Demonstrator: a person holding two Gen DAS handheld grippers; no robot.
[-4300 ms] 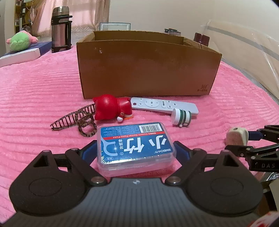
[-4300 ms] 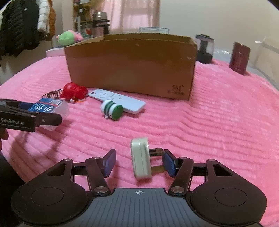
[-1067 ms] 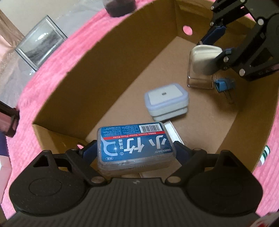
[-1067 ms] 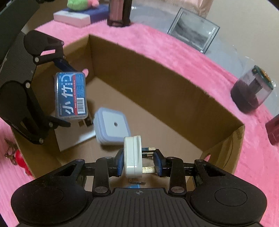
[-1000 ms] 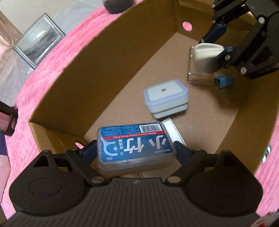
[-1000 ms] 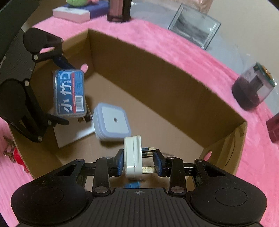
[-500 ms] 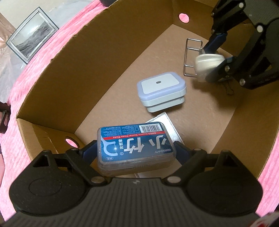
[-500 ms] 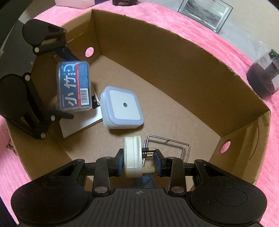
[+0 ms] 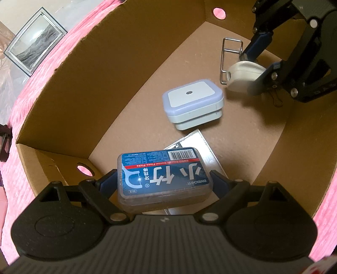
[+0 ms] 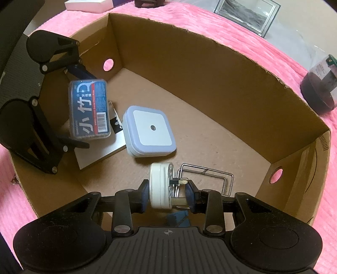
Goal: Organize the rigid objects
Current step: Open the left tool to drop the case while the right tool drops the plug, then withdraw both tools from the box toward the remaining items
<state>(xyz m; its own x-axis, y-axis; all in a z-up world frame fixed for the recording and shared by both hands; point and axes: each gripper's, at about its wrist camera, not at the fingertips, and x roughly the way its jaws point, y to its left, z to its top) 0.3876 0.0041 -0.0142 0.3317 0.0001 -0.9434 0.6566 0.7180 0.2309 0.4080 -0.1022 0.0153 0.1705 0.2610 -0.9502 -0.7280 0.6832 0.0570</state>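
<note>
floss pick box sits clamped between the fingers of the left gripper, held above the floor of the cardboard box, over a flat silver card lying there. white plug adapter is pinched in the right gripper, low inside the cardboard box, above a wire frame. a square white night light rests on the cardboard box floor between the two held items. pink blanket surrounds the cardboard box, with a picture frame beyond it.
</note>
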